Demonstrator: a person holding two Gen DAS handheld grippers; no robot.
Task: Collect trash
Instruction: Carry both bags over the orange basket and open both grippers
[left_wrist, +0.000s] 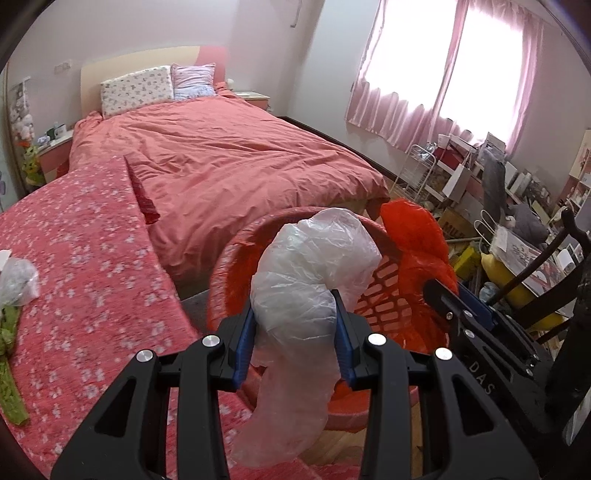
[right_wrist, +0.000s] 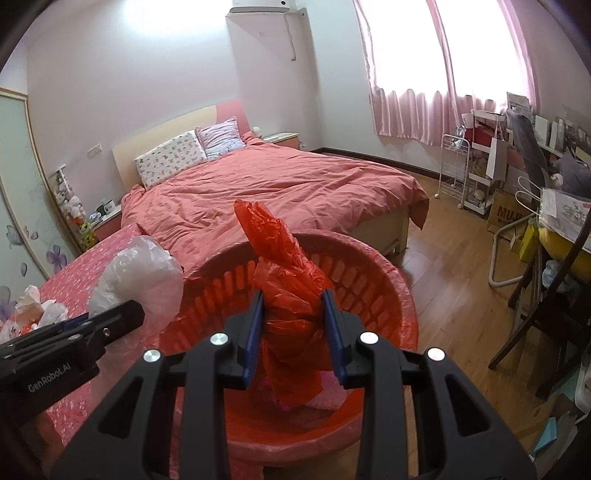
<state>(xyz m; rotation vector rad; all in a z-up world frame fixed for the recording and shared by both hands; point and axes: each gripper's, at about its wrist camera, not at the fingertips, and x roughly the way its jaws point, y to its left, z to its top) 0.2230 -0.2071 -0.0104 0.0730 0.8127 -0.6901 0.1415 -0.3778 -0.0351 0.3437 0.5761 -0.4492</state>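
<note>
My left gripper (left_wrist: 295, 314) is shut on a crumpled clear plastic bag (left_wrist: 314, 266), which bulges above the blue pads and hangs below them. My right gripper (right_wrist: 294, 301) is shut on a crumpled red plastic bag (right_wrist: 286, 295). Both bags hang over a round red slotted basket (right_wrist: 373, 291) lined with a red bag, standing on the wood floor by the bed. In the left wrist view the right gripper (left_wrist: 432, 291) and the red bag (left_wrist: 413, 236) are at the basket's right rim (left_wrist: 388, 291). In the right wrist view the left gripper (right_wrist: 136, 314) holds the clear bag (right_wrist: 140, 277) at the basket's left.
A surface with a red flowered cover (left_wrist: 92, 266) lies to the left, with more crumpled bags (right_wrist: 33, 314) and a green scrap (left_wrist: 9, 369) on it. A bed (right_wrist: 280, 192) stands behind the basket. A dark chair (right_wrist: 546, 295), a white wire rack (right_wrist: 458, 170) and cluttered shelves fill the right side.
</note>
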